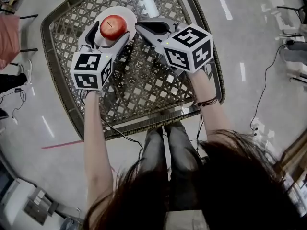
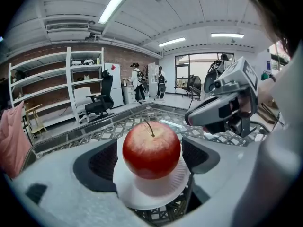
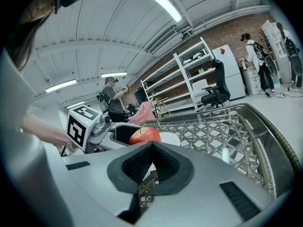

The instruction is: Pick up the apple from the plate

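Left hand-held gripper (image 2: 151,157) straddles apple (image 2: 151,149), pads (image 2: 102,162) not touching.

Red apple (image 1: 113,27) on white plate (image 1: 125,12), far-left part of woven lattice table (image 1: 144,83). L gripper (image 1: 108,36) w/ jaws spread wide, one each side of apple, not pressing it. R gripper (image 1: 140,28) just right of plate, jaws together, tip near plate rim. Person's legs (image 1: 168,152) at table's near edge. Pink cloth (image 1: 7,40) at far left.
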`<action>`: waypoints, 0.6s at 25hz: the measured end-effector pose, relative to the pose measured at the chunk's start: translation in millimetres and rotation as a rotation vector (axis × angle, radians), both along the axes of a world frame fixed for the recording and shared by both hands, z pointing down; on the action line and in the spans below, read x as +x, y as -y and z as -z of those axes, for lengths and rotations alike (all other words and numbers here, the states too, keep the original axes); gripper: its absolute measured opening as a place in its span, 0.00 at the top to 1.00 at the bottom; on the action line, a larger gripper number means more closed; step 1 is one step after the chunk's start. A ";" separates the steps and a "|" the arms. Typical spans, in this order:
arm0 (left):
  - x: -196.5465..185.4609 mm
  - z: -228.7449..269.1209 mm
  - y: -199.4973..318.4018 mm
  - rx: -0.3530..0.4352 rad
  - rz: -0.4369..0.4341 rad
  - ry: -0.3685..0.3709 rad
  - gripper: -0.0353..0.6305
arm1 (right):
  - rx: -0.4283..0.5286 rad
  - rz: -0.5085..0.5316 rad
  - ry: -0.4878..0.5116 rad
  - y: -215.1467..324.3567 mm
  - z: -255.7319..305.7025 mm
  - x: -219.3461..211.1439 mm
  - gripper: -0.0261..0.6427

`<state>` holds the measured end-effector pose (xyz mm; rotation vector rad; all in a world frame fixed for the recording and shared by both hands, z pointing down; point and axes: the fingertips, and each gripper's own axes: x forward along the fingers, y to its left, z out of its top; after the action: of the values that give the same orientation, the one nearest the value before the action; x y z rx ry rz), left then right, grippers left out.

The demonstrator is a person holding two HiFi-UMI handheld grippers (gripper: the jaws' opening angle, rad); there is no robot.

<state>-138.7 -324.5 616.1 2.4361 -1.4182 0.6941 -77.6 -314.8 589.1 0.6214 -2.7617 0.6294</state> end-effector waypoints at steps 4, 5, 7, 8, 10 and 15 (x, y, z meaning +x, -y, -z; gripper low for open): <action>3.9 -2.0 3.5 -0.011 -0.019 0.006 0.32 | -0.003 -0.003 0.002 1.7 -0.8 0.2 0.95; 4.5 -2.5 4.3 -0.012 -0.022 0.009 0.32 | -0.004 -0.004 0.002 2.0 -1.1 0.4 0.95; 5.5 -3.5 5.0 -0.015 -0.026 0.013 0.32 | -0.006 -0.007 0.003 2.4 -1.7 0.8 0.95; 5.7 -4.1 5.2 -0.016 -0.027 0.014 0.32 | -0.006 -0.008 0.002 2.6 -2.0 1.0 0.95; 6.3 -5.5 5.5 -0.019 -0.028 0.015 0.32 | -0.006 -0.009 0.002 3.1 -2.5 1.2 0.95; 6.5 -7.3 7.2 -0.035 -0.020 0.002 0.32 | -0.012 -0.018 0.006 4.2 -3.4 2.1 0.95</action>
<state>-132.2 -331.7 623.3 2.4268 -1.3724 0.7195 -75.5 -319.0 592.6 0.6430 -2.7584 0.6524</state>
